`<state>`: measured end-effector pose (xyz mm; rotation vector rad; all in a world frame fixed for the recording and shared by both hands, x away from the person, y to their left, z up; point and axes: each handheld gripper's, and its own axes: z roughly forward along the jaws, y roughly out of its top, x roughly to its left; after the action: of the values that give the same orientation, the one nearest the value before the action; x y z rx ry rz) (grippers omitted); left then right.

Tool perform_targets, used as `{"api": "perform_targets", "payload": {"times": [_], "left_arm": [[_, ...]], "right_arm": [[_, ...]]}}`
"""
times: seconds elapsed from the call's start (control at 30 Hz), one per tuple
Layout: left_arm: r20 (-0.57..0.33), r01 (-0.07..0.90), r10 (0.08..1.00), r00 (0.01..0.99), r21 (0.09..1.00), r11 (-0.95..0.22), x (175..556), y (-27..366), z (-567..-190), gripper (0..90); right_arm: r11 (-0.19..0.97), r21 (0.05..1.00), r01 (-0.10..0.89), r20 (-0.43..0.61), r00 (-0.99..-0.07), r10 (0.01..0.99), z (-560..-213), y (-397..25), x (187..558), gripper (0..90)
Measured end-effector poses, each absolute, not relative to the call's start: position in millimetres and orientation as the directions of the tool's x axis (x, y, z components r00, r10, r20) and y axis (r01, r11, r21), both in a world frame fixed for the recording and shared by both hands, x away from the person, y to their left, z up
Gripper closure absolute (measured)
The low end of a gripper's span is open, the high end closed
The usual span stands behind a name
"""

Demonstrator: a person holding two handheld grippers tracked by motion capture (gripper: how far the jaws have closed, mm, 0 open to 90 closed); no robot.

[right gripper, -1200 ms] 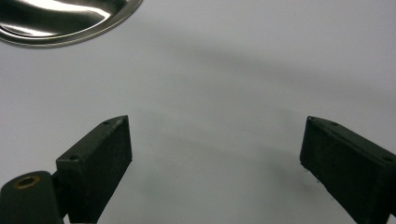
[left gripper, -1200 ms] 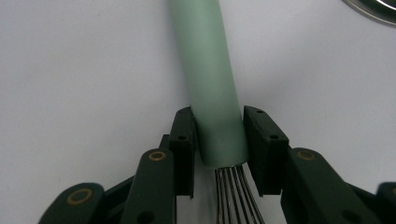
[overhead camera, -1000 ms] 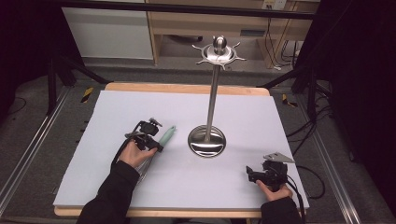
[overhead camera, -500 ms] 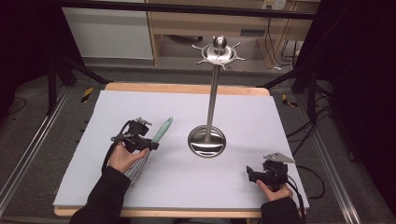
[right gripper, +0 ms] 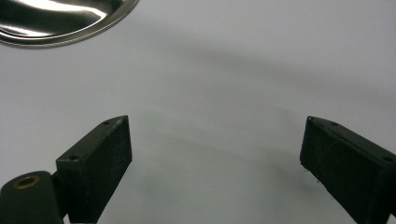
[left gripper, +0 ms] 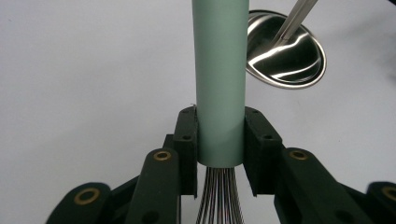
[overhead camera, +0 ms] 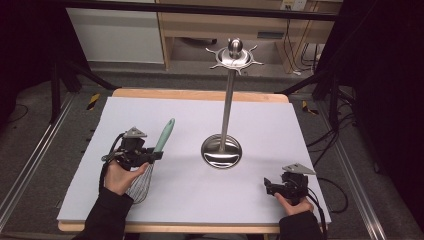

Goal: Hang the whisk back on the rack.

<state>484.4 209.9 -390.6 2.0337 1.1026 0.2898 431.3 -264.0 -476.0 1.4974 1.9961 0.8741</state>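
A whisk with a pale green handle (overhead camera: 164,135) and wire loops (overhead camera: 138,186) lies at the left of the white table top. My left gripper (overhead camera: 150,156) is shut on the handle's lower end, just above the wires. In the left gripper view both black jaws press the green handle (left gripper: 220,88), and the wires (left gripper: 219,196) run down between them. A tall steel utensil stand (overhead camera: 226,102) with a round base (overhead camera: 221,152) and a hooked crown (overhead camera: 235,56) rises at the table's middle. My right gripper (overhead camera: 270,187) rests open near the front right corner, its pads (right gripper: 100,158) wide apart over bare table.
The stand's shiny base (left gripper: 286,51) lies to the right of the whisk handle and its rim (right gripper: 60,18) ahead of the right gripper. Wooden table edges (overhead camera: 200,94) frame the white sheet. Shelving and cables sit beyond the far edge.
My left gripper has carried the whisk left and toward the near edge, and the handle now points more steeply away. The right gripper has stayed still.
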Motion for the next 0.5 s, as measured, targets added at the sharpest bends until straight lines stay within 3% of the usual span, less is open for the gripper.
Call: {"api": "perform_targets", "payload": {"times": [0.5], "left_arm": [[-0.172, 0.493, 0.793, 0.584, 0.852, -0.179, 452.7, 235.8, -365.4, 68.8]], "right_arm": [[0.191, 0.745, 0.639, -0.008, -0.278, 0.961, -474.3, -262.1, 429.7, 9.5]]}}
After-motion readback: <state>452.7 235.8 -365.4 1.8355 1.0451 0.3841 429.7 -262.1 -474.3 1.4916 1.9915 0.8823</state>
